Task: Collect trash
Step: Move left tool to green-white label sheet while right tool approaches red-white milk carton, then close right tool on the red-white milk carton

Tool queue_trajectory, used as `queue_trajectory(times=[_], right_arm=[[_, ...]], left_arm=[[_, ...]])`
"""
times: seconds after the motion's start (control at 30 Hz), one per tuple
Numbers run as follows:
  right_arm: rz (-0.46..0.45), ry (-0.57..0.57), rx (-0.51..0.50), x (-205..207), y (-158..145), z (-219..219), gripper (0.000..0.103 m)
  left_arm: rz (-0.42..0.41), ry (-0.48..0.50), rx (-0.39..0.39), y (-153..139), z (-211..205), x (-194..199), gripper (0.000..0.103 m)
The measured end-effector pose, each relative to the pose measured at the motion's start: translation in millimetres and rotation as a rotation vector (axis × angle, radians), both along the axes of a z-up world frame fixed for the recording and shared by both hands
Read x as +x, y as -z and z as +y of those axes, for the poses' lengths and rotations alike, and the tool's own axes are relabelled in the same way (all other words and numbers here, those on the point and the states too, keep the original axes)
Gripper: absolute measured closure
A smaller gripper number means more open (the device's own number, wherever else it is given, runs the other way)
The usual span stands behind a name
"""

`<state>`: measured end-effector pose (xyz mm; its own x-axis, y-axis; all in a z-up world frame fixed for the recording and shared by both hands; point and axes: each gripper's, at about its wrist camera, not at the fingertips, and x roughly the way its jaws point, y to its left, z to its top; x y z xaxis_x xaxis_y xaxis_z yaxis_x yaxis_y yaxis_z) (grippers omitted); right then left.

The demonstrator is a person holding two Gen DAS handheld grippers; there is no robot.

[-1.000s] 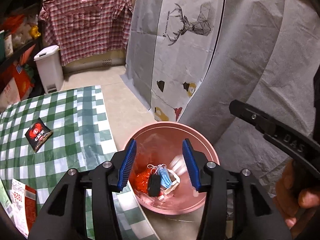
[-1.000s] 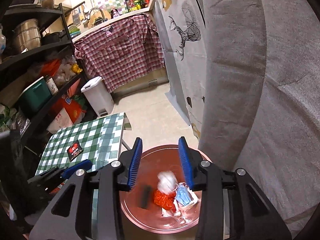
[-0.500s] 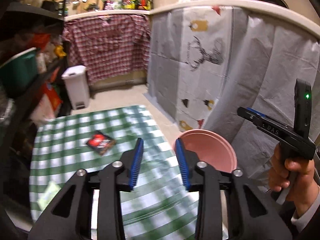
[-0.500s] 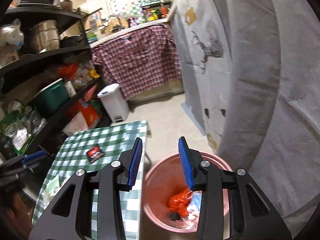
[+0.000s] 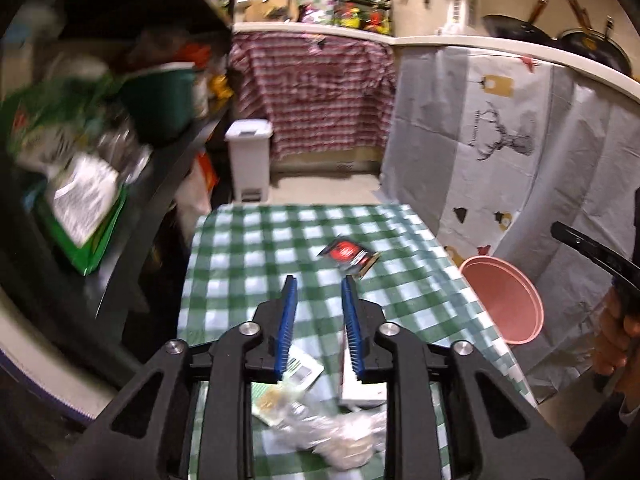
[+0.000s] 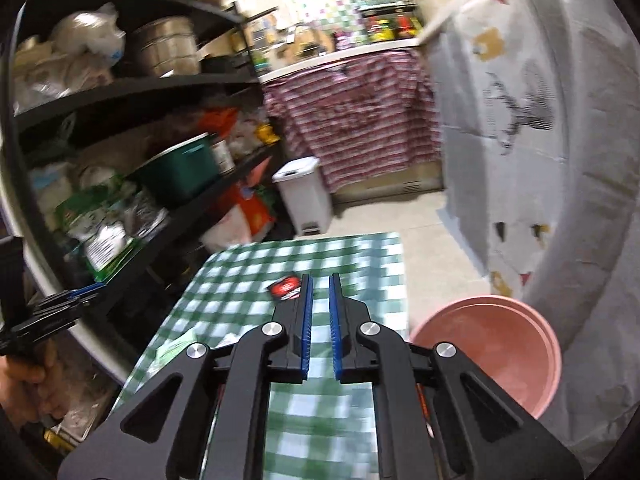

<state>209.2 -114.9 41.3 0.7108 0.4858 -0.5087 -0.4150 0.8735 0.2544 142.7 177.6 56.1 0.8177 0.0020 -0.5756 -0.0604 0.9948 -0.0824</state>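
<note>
Both grippers tip down over the table, and both have just been closing with nothing between their blue ribbed pads. The left gripper point(image 5: 318, 280) has a small gap left. The right gripper point(image 6: 319, 278) is almost closed, just a thin slit. Under the left one lie a crinkly clear plastic bag point(image 5: 340, 438) and flat paper packets point(image 5: 296, 376). Farther out, a shiny black and red wrapper point(image 5: 349, 254) lies flat on the green checked tablecloth point(image 5: 248, 256). The round pink bin point(image 6: 492, 350) stands on the floor, just beside the table's right edge.
</note>
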Motion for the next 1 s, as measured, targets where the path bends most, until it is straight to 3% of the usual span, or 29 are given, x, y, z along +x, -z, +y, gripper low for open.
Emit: queue_trajectory(times=[0.27, 0.3, 0.33, 0.4, 0.73, 0.8, 1.0], right_arm=[[0.136, -0.138, -0.01, -17.6, 37.2, 84.4, 0.087], [0.155, -0.14, -0.014, -19.0, 43.4, 91.0, 0.075], [0.174, -0.139, -0.015, -19.9, 49.9, 97.8, 0.057], [0.213, -0.135, -0.027, -21.3, 66.3, 114.5, 0.048], [0.35, -0.146, -0.143, -16.7, 117.5, 181.0, 0.034], [0.364, -0.12, -0.212, -15.9, 125.2, 193.5, 0.033], [0.413, -0.074, -0.29, -9.7, 141.7, 198.7, 0.033]], left_arm=[[0.012, -0.04, -0.023, 15.3, 36.3, -5.5, 0.082], [0.008, -0.042, -0.03, 15.3, 40.8, -8.3, 0.082], [0.005, -0.042, -0.035, 15.1, 42.7, -9.5, 0.082], [-0.007, -0.037, -0.038, 12.9, 45.8, -12.6, 0.082], [-0.012, -0.028, -0.048, 16.5, 58.5, -26.9, 0.082], [-0.001, -0.024, -0.043, 20.5, 59.9, -27.0, 0.082], [0.041, -0.019, -0.045, 37.1, 66.4, -23.0, 0.082]])
